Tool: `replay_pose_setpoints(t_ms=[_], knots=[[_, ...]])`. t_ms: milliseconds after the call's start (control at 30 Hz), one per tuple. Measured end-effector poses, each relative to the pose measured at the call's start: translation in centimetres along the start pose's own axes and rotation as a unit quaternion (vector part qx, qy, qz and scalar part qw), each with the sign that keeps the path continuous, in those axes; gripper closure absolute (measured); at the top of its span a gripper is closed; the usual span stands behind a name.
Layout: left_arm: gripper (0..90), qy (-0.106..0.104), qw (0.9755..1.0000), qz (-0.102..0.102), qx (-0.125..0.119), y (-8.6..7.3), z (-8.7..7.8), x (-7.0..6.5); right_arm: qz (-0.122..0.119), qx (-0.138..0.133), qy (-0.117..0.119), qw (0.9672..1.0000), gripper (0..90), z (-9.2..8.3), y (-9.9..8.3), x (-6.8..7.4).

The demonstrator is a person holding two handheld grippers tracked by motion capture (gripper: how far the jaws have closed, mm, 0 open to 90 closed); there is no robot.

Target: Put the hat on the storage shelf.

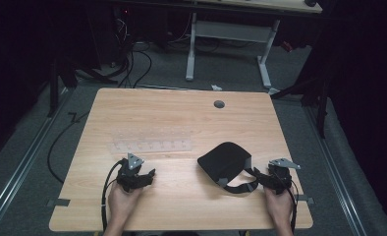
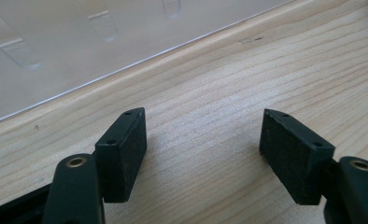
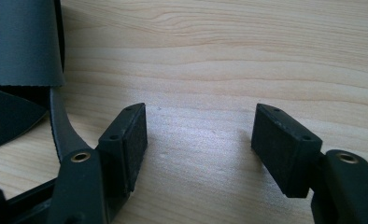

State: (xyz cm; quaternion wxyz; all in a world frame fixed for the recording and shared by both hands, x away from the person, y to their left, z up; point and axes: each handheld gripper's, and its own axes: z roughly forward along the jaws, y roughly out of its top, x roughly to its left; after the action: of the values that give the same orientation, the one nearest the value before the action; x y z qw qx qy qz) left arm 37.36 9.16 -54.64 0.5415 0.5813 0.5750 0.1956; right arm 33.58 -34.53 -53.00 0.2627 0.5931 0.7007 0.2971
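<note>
no readable text, label, brand, number or sign anywhere, plain wooden table (image 1: 181, 118), unmarked black eye mask (image 1: 225, 160), clear plastic tray (image 1: 152, 145) with no legible print

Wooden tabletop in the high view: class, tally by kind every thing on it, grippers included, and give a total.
Black fabric eye mask with straps: 1
Clear plastic tray with slots: 1
Black two-jaw grippers: 2, the left gripper and the right gripper
Total: 4
</note>
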Motion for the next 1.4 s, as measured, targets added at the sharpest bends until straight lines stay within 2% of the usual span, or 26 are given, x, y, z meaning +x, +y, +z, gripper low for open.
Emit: replay_pose_setpoints(t_ms=[500,733,867,1167,1200,1300,1333,1400], knots=[[32.0,0.0,1.0,0.001,0.001,0.0,0.0,0.0,0.0,0.0,0.0,1.0,36.2,0.0,0.0,0.0],[31.7,0.001,1.0,0.0,0.001,0.0,0.0,0.0,-0.008,-0.001,0.019,0.9998,38.1,0.0,0.0,-0.4],[31.7,0.001,1.0,0.0,0.001,0.0,0.0,0.0,0.0,-0.002,0.02,0.9998,41.6,-0.1,0.0,-0.7],[31.2,0.001,1.0,0.0,0.001,0.0,0.0,-0.1,0.016,-0.005,0.026,0.9995,39.8,-0.2,-0.1,-0.8],[31.1,0.001,1.0,0.0,0.001,0.0,0.0,-0.1,0.026,-0.009,0.027,0.9992,39.9,-0.4,-0.1,-1.0],[31.1,0.001,1.0,0.0,0.001,0.0,0.0,-0.1,0.029,-0.012,0.028,0.9991,39.8,-0.7,-0.2,-1.1],[31.0,0.001,1.0,-0.001,0.001,0.0,0.0,-0.1,0.031,-0.026,0.029,0.9988,41.0,-1.0,-0.3,-1.2],[30.9,0.001,1.0,0.0,0.001,0.0,0.0,-0.1,0.033,-0.027,0.029,0.9987,41.2,-1.2,-0.4,-1.2]])
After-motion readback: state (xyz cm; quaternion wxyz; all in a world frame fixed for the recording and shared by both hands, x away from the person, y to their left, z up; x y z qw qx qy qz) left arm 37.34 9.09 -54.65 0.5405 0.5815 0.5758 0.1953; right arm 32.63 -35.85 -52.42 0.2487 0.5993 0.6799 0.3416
